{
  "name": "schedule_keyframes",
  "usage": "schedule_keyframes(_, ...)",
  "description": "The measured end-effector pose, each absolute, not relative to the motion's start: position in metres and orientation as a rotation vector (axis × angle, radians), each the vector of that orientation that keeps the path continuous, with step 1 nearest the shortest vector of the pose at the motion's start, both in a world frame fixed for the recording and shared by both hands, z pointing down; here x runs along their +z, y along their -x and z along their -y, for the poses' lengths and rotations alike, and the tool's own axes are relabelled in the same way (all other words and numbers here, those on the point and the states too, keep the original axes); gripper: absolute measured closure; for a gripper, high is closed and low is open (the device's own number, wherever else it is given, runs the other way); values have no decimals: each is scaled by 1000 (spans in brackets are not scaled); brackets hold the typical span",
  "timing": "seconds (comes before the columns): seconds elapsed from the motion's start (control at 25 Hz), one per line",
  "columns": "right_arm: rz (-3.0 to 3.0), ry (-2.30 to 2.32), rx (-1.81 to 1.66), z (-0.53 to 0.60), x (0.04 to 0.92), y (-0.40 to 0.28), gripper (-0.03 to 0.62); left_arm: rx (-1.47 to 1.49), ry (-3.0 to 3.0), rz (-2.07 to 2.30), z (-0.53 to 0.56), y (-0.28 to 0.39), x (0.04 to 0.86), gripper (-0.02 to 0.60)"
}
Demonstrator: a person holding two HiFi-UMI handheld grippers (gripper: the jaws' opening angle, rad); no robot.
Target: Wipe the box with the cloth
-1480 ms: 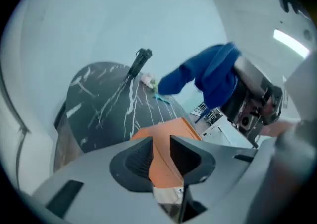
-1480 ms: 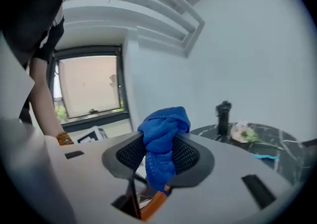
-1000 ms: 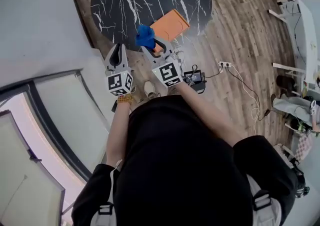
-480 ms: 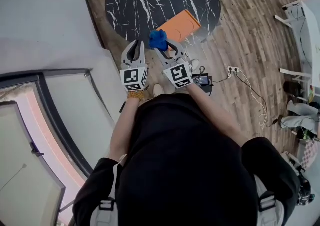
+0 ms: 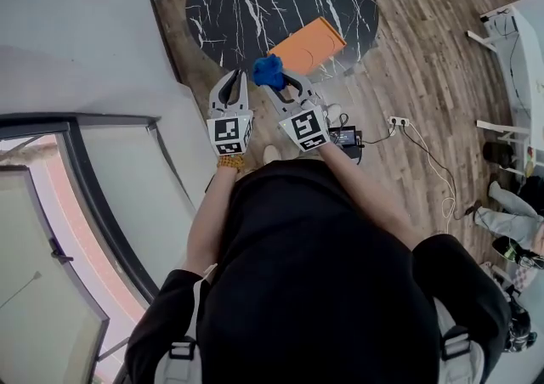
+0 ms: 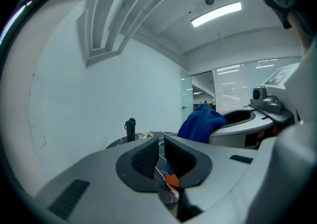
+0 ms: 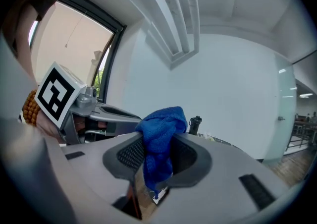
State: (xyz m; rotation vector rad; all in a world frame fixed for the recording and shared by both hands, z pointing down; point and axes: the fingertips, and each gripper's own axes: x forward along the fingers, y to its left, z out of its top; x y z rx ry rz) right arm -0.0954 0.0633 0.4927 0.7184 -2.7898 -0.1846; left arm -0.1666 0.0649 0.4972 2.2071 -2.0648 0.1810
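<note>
Grey left gripper (image 5: 231,78) sits at the near edge of the round black marble-patterned table (image 5: 246,0). Its jaws have just been closing to a narrow slit, nothing between them. Right gripper (image 5: 282,81) is just beside it, jaws just closing too, clamped on the bunched blue cloth (image 5: 269,70). Flat orange rectangular box (image 5: 313,42) lies on the table just beyond the cloth, near corner hidden behind it. Left gripper view shows only an orange sliver of box. Table's far edge is cut off.
</note>
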Motion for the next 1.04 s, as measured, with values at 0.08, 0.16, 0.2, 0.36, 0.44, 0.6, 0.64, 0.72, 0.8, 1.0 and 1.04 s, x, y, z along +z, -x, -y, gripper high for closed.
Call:
schedule_keyframes(0.08, 2782, -715, -196, -65, 495, 97, 479, 179, -2211, 2057, -66, 167, 499, 543)
schedule_keyframes(0.16, 2777, -721, -187, -66, 498, 96, 479, 178, -2208, 2052, -69, 169, 500, 543)
schedule_keyframes(0.2, 2774, -724, -182, -66, 498, 96, 479, 176, -2204, 2051, -71, 170, 501, 543)
schedule_keyframes(0.36, 2767, -725, -173, -67, 500, 94, 479, 170, -2184, 2051, -75, 173, 502, 543)
schedule_keyframes(0.44, 2766, -722, -178, -67, 500, 94, 479, 162, -2177, 2051, -75, 173, 503, 543)
schedule_keyframes(0.6, 2765, -718, -190, -67, 499, 94, 479, 154, -2176, 2057, -74, 174, 502, 545)
schedule_keyframes(0.64, 2765, -716, -191, -67, 499, 94, 479, 154, -2178, 2058, -74, 173, 502, 545)
schedule_keyframes(0.72, 2764, -712, -189, -67, 499, 93, 479, 154, -2179, 2056, -73, 172, 501, 545)
schedule_keyframes(0.8, 2761, -711, -187, -67, 501, 92, 479, 153, -2181, 2051, -73, 170, 501, 545)
schedule_keyframes(1.0, 2751, -729, -183, -67, 505, 88, 479, 157, -2191, 2040, -74, 168, 504, 545)
schedule_keyframes(1.04, 2750, -733, -183, -67, 506, 88, 479, 159, -2192, 2038, -74, 167, 505, 545)
